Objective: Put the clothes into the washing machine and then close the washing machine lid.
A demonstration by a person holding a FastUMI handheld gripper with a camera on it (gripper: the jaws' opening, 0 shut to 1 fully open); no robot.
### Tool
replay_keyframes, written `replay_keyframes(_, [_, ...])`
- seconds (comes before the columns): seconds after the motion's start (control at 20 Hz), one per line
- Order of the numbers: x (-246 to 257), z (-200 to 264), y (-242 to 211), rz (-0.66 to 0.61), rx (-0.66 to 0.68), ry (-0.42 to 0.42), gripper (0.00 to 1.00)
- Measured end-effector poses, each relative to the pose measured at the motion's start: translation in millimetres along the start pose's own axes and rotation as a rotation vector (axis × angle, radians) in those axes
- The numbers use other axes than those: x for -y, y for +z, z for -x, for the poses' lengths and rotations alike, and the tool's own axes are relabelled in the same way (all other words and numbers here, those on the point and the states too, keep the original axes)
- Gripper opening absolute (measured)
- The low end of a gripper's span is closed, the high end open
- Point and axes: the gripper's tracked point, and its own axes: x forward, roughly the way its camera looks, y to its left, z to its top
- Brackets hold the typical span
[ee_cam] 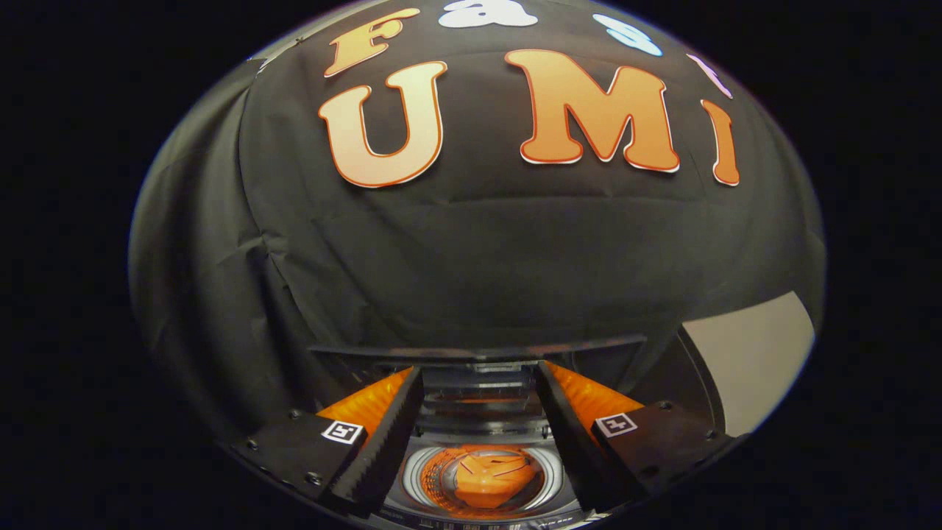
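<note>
The orange garment [489,478] already lies in the washing machine drum [434,467], below and between the spread, empty fingers of the gripper [480,379]. The lid [478,347] (raised just beyond them) looks unclosed, so shutting it remains.

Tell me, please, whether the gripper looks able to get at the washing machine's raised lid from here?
Probably yes. The gripper is open and holds nothing, and the raised lid stands just beyond its fingertips with nothing between them. The orange garment already lies in the drum below.
</note>
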Motion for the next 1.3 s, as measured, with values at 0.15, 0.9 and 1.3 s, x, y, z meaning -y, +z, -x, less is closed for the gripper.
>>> replay_keyframes(0.15, [-5.0,-26.5,16.0,0.021,0.016,-0.003,0.99])
replay_keyframes(0.9, [-13.6,-11.3,-23.7,0.019,0.049,-0.043,0.99])
replay_keyframes(1.3, [-15.2,18.2,-48.4,0.028,0.095,-0.056,0.99])
